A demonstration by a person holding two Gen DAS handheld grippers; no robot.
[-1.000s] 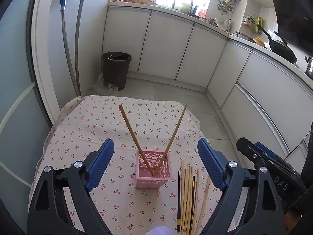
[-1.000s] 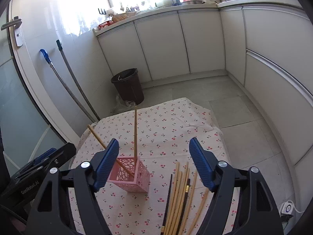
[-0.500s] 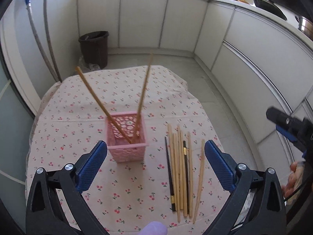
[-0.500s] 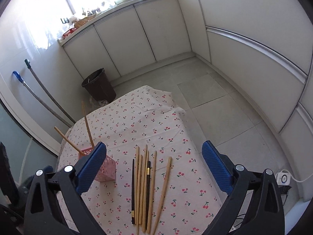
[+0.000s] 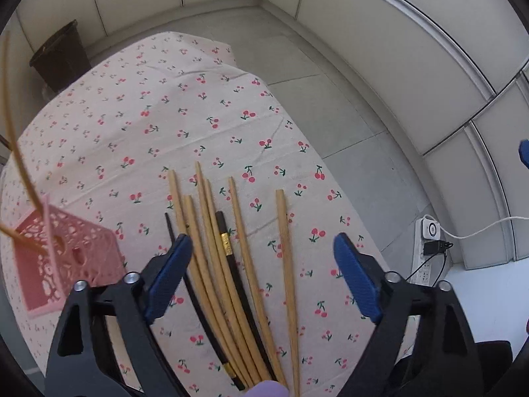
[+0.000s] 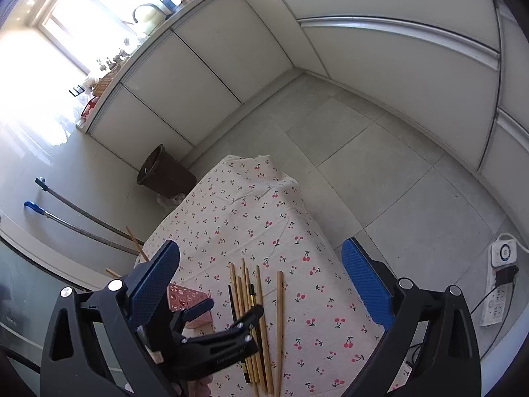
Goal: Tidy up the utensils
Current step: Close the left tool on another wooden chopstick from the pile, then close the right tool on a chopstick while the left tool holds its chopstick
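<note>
Cherry-printed cloth covers the table, with a brown bin on the floor beyond it. Next in size, the pink lattice basket sits at the left gripper's left side and holds two wooden chopsticks leaning apart. Loose chopsticks, wooden and black, lie side by side on the cloth directly under and between the left gripper's blue pads, which stand wide apart and grip nothing. The right gripper hovers higher, jaws likewise spread and empty, the bundle below.
</note>
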